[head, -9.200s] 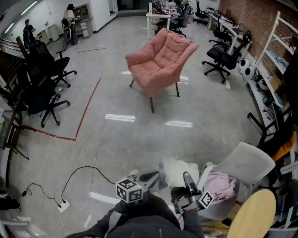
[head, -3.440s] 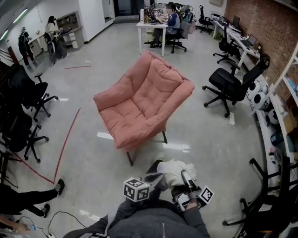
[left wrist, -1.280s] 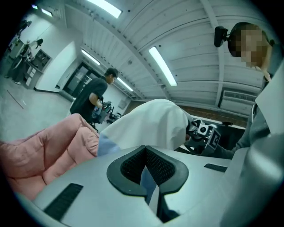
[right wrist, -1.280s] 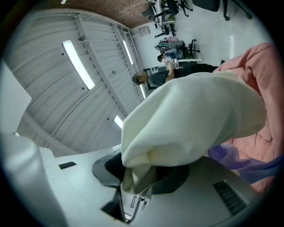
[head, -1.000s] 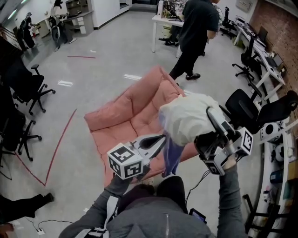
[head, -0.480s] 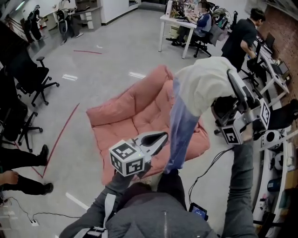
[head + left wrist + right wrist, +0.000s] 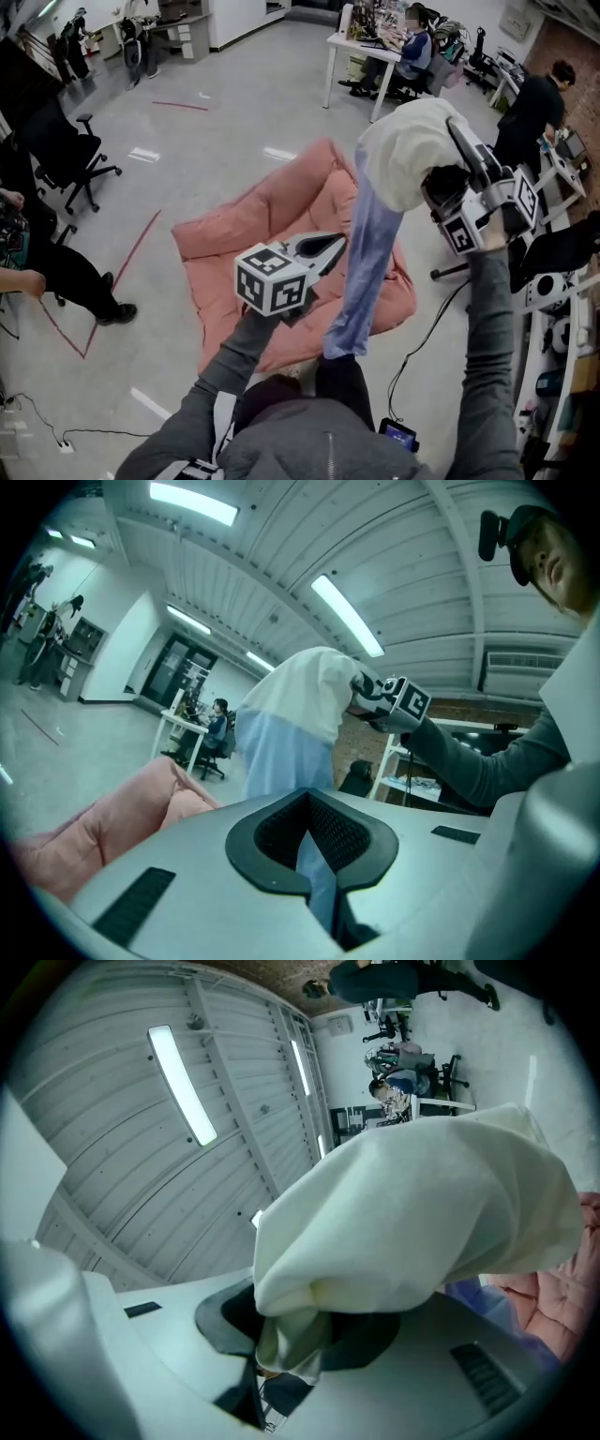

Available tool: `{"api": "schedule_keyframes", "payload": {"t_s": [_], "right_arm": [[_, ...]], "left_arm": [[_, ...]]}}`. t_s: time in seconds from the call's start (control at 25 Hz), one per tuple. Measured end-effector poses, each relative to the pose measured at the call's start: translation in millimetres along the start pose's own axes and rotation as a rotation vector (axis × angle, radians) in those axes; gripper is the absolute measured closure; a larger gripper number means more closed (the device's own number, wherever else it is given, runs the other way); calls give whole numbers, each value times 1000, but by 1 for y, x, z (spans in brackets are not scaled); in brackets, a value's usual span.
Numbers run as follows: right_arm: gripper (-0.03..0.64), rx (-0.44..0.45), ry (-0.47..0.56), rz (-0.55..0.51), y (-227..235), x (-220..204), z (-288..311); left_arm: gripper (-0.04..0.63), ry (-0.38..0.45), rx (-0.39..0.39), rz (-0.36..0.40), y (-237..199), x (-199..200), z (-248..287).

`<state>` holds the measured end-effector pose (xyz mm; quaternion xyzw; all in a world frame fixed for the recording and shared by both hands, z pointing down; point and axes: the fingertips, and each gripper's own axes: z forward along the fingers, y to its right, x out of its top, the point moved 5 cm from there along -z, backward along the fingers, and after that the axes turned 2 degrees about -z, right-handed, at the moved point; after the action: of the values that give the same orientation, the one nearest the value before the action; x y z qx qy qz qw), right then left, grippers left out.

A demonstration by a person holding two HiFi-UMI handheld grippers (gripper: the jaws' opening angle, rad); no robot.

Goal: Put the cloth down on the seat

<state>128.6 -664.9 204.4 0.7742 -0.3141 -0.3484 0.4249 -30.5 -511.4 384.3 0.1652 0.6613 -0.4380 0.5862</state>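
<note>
Office chairs [image 7: 70, 141] are standing well left of the pink armchair [image 7: 248, 225] below the hands. The left gripper [image 7: 333, 247] is pinching the blue edge of the white-and-blue cloth [image 7: 373, 253], while the right gripper [image 7: 450, 150] is clamping its white bunch up high. Lowering it onto the seat cushion looks next; nothing is blocking.

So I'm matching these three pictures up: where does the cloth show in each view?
Head view: cloth upper right, blue part hanging to centre.
Left gripper view: cloth centre, above the jaws.
Right gripper view: cloth fills centre and right, pinched in the jaws.
Shared landmark: pink chair, behind the cloth in head view, lower left in left gripper view, right edge in right gripper view.
</note>
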Motion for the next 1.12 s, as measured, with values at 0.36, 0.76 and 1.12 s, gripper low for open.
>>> {"api": "schedule_keyframes", "payload": {"t_s": [0.36, 0.76, 1.12], "right_arm": [[500, 22, -12, -59, -9, 45, 42], [500, 14, -31, -80, 11, 59, 50], [500, -118, -17, 23, 112, 48, 3]], "left_arm": [[588, 86, 4, 93, -20, 91, 70], [588, 131, 22, 138, -30, 137, 114], [588, 17, 107, 89, -66, 73, 136]]}}
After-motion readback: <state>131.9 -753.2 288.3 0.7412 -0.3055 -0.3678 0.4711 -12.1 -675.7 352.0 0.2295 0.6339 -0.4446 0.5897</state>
